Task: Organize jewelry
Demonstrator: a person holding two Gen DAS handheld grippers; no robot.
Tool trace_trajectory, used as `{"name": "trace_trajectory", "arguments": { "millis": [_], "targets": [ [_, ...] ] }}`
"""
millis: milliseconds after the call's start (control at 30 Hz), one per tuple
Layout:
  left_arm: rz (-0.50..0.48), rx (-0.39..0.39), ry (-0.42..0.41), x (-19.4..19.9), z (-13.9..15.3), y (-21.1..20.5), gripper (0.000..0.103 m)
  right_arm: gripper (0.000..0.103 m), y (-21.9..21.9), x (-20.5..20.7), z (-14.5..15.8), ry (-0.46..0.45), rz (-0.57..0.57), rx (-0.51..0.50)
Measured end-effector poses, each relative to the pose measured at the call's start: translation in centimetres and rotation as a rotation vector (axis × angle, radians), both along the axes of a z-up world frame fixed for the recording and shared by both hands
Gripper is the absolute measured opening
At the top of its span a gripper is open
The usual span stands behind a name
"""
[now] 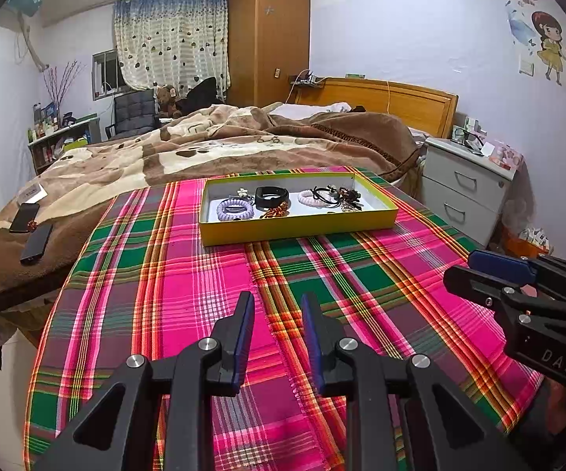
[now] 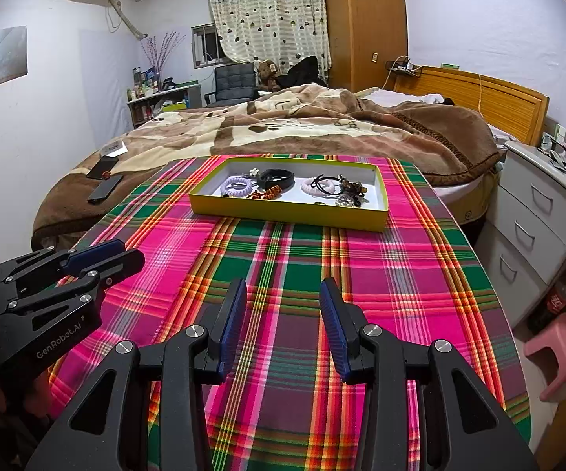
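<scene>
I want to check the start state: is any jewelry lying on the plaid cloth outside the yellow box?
No, the plaid cloth is bare around the yellow box, and the pieces in view all lie inside it.

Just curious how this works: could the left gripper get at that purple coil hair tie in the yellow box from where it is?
Probably yes. The left gripper is open and empty, with only bare plaid cloth between it and the yellow box. The purple coil hair tie lies uncovered near the box's left end, and the wall looks low.
</scene>
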State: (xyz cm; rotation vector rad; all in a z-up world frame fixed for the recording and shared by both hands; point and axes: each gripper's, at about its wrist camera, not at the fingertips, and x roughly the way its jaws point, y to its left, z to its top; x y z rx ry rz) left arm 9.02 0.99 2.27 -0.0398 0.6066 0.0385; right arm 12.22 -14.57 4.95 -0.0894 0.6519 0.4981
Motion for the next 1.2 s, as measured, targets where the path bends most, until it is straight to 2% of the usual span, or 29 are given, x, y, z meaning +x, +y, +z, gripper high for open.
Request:
{"name": "trace_trajectory", "arguments": {
  "millis": [467, 833, 1200],
  "targets": [
    [0.007, -0.019, 0.0, -0.26, -0.1, 0.22, 0.024, 0.04, 0.05, -0.03, 0.0, 0.0, -0.001, -0.001],
    [0.006, 0.01, -0.014, -0.47, -0.14, -0.22, 0.024, 0.04, 0.23, -0.16, -0.12, 0.001, 0.001, -0.002],
    [0.016, 0.003, -0.008, -0.33, -0.38, -0.18, 0.024, 0.04, 0.42, -0.37, -0.2, 0.002, 0.003, -0.005]
  ]
}}
